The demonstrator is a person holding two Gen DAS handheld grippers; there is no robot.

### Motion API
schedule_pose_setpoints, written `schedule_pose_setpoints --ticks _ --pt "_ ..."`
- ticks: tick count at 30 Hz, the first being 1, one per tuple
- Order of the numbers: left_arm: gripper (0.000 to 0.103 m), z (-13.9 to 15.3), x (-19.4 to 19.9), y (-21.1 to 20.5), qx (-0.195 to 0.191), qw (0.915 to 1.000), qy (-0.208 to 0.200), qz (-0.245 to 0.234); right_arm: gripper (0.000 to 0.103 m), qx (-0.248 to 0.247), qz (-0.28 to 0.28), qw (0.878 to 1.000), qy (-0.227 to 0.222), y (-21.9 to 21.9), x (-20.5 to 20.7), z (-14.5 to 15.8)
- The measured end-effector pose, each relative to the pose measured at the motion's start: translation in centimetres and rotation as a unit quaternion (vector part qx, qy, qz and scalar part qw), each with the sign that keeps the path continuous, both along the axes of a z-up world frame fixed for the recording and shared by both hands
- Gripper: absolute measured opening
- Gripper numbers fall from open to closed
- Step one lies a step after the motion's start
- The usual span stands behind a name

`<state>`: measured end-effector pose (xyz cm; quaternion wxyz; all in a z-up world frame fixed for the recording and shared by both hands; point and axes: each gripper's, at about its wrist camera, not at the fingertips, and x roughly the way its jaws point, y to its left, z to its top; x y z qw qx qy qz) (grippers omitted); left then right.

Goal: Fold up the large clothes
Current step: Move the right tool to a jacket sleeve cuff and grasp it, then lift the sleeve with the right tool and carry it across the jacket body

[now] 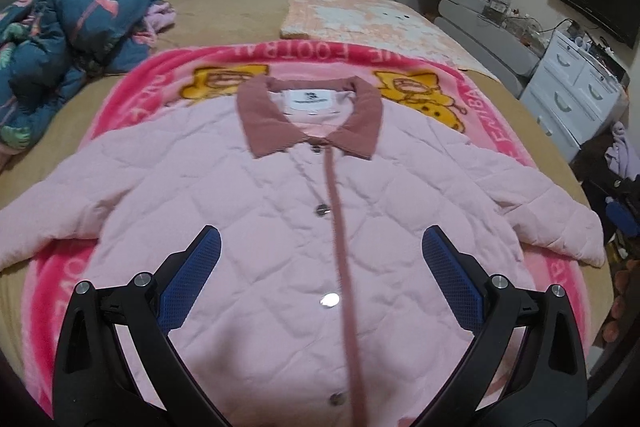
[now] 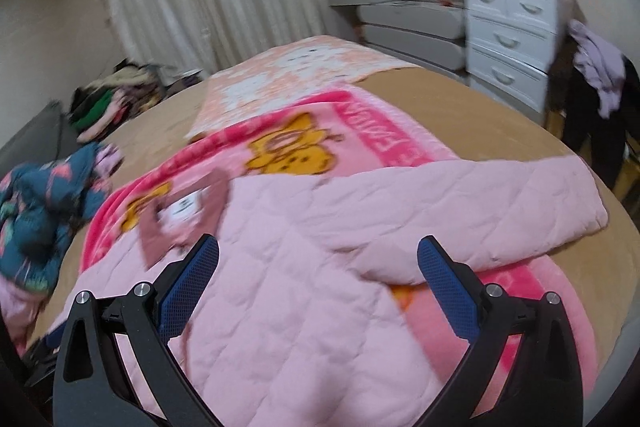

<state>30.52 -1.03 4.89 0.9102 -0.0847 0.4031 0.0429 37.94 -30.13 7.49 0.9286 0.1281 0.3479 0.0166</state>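
Hovering both my tongs, left (image 1: 321, 251) and right (image 2: 318, 259), spread empty above the pink quilted jacket (image 1: 280, 227); its hem is cut off.

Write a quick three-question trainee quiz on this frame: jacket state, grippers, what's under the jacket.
1. True or false: the pink quilted jacket lies front up, buttoned, with both sleeves spread out.
2. Multiple choice: the left gripper and the right gripper are A) both open and holding nothing, B) both shut on a sleeve, C) one open, one shut.
3. Short answer: what lies directly under the jacket, on the tan bed cover?

Key
1. True.
2. A.
3. A pink cartoon blanket, with yellow figures and lettering along its border.
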Motion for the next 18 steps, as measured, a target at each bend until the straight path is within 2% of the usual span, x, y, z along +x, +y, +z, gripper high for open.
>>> schedule_pose_setpoints --ticks 9,18 --pt "0.095 -3.0 3.5 -3.1 0.009 0.9995 0.025 -0.016 0.099 -0.006 -0.092 0.995 0.046 -7.1 2.7 -5.5" --pt "0.095 -5.5 6.2 -6.0 0.007 0.9981 0.049 -0.035 0.099 0.01 -0.147 0.987 0.062 -11.8 4.1 -7.8"
